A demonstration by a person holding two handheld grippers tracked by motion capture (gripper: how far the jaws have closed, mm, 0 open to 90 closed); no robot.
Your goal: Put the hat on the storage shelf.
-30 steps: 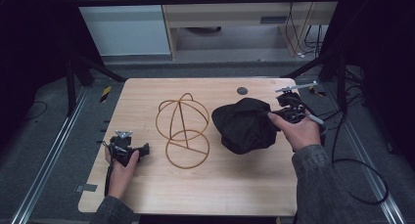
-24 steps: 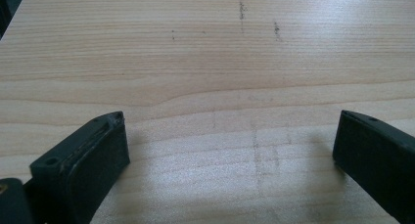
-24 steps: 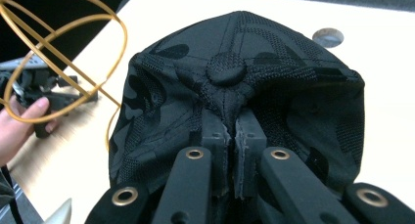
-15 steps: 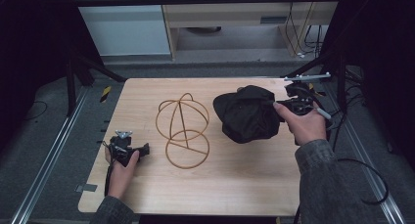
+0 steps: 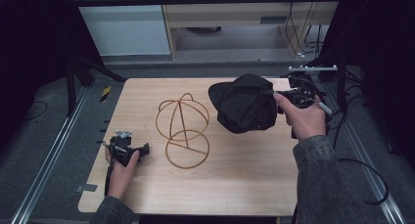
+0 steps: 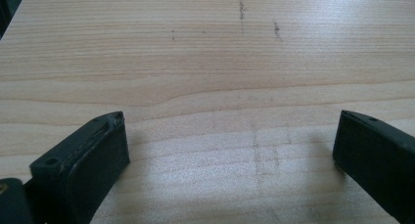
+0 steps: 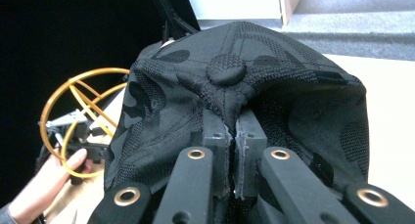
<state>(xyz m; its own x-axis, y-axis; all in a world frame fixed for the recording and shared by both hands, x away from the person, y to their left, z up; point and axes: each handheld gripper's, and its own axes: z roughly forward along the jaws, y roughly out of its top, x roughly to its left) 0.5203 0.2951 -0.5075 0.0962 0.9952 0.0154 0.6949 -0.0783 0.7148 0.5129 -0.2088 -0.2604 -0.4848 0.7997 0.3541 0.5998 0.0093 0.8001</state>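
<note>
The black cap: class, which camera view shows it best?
The right gripper view: the black cap looms close, its top button and stitching clear, pinched by the right claw. The high view shows it small and dark.

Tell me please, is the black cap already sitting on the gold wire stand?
No, the right gripper holds the black cap in the air beside the gold wire stand, which stands bare on the table.

A lab-like recording bay: wooden table (image 5: 235, 185) inside black metal framing (image 5: 205, 0), cables (image 5: 306, 38) trailing behind.
</note>
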